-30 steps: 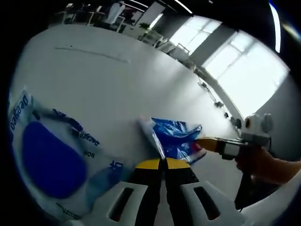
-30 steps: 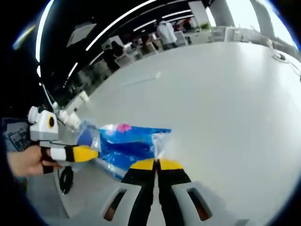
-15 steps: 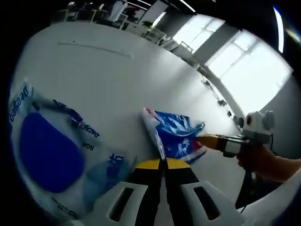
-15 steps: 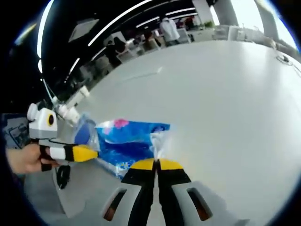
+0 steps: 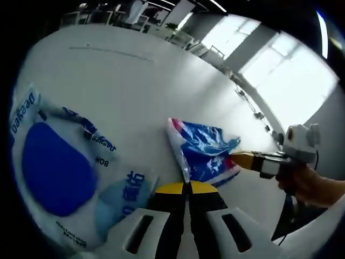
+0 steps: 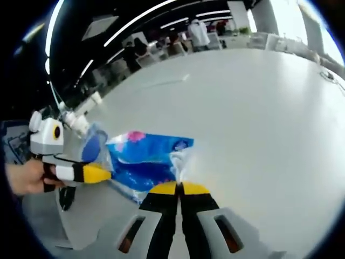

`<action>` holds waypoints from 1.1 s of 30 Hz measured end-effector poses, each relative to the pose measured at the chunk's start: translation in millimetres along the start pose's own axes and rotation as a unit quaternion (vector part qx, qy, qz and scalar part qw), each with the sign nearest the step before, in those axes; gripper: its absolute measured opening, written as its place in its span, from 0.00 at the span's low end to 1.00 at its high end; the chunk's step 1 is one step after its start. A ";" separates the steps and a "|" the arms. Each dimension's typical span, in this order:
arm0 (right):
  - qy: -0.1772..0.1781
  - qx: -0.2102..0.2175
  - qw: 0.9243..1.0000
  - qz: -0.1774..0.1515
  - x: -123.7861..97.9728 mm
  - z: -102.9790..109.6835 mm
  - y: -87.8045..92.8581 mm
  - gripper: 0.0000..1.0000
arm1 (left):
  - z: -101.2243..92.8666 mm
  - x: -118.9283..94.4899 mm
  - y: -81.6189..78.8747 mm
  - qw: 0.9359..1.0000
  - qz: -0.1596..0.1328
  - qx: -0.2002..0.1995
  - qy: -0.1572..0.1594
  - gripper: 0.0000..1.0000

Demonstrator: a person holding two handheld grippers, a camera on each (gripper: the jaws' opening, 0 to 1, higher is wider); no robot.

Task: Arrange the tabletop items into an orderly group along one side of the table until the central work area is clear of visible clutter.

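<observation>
A blue printed packet [image 5: 204,154] lies on the white table [image 5: 135,91], stretched between both grippers. My left gripper [image 5: 187,185] is shut on the packet's clear sealed edge. The right gripper [image 5: 237,159] comes in from the right, held by a hand, and pinches the packet's far end. In the right gripper view the same packet [image 6: 144,161] runs left from my right gripper [image 6: 179,186], which is shut on its clear edge. The left gripper [image 6: 104,174] holds the packet's other end there.
A large white bag with a blue oval [image 5: 56,170] lies flat to the left of the packet, also seen as the bag [image 6: 91,145] behind the left gripper. The wide table top [image 6: 259,118] stretches beyond. People and desks [image 6: 199,35] stand at the far end.
The blue packet has spread out flatter and sits slightly further right in the left gripper view. Both grippers have kept their grip on its ends.
</observation>
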State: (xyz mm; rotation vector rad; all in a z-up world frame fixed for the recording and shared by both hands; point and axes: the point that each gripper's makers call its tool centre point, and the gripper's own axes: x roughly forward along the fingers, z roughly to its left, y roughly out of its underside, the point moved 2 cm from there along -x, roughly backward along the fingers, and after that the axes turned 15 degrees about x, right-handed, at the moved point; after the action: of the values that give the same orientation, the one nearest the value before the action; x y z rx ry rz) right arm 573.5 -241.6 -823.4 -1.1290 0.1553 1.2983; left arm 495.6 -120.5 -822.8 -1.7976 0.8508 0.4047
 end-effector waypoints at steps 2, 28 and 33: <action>0.000 0.000 1.000 0.001 0.2 0.0 0.1 0.00 | 0.5 0.4 0.4 1.000 0.002 0.003 0.001 0.00; 0.011 0.006 1.000 -0.011 0.6 0.4 0.5 0.00 | -0.6 -0.3 0.9 1.000 -0.011 -0.020 -0.008 0.02; 0.010 0.012 1.000 -0.010 0.7 2.7 0.8 0.03 | -4.4 -2.8 -3.2 0.999 -0.024 -0.022 -0.007 0.15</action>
State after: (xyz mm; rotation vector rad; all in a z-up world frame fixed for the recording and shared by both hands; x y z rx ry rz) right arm 571.8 -239.3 -823.0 -1.1208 0.1719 1.2647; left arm 495.4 -123.0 -817.2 -1.8512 0.7922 0.4072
